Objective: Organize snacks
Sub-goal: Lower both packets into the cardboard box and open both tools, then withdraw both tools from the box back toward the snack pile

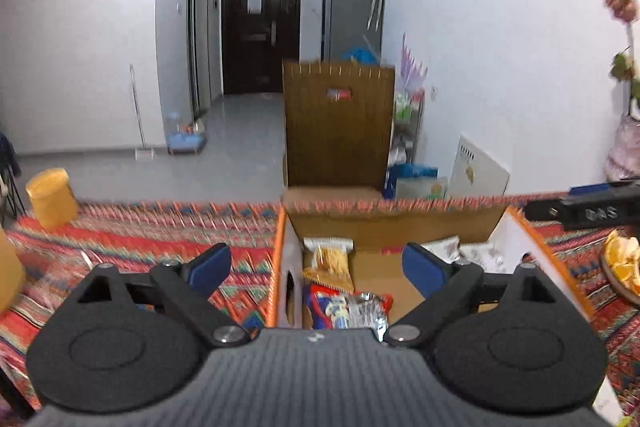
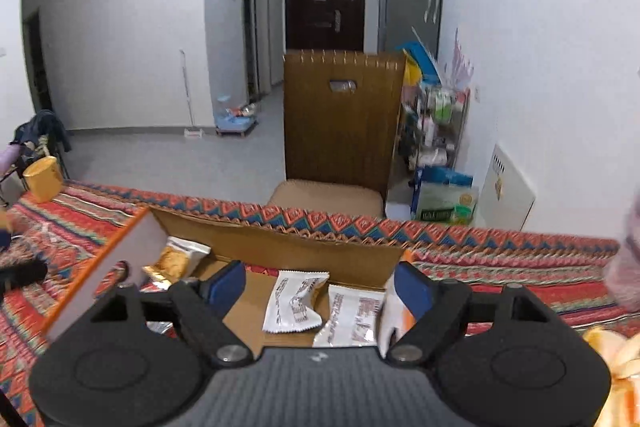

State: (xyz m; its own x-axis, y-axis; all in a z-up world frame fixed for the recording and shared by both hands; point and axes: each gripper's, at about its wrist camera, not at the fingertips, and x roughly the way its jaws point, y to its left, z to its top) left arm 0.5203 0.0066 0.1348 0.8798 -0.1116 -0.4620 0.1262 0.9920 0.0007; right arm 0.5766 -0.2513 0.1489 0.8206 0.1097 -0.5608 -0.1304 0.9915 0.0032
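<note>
An open cardboard box [image 1: 384, 227] with orange-edged white side flaps sits on the patterned tablecloth [image 1: 140, 239]. In the left wrist view it holds a clear packet of yellow biscuits [image 1: 330, 261], a blue and red snack packet [image 1: 344, 309] and white packets [image 1: 476, 253] at the right. My left gripper [image 1: 316, 263] is open and empty above the box's left side. In the right wrist view the box [image 2: 288, 247] holds two white wrapped snacks [image 2: 294, 301] [image 2: 354, 317] and a biscuit packet [image 2: 176, 259]. My right gripper [image 2: 320, 289] is open and empty just above the white snacks.
A yellow cup [image 1: 52, 197] stands at the table's far left. A plate of orange slices [image 1: 622, 261] sits at the right, and the other gripper's black body [image 1: 588, 213] lies beyond it. A wooden chair [image 1: 338, 123] stands behind the table.
</note>
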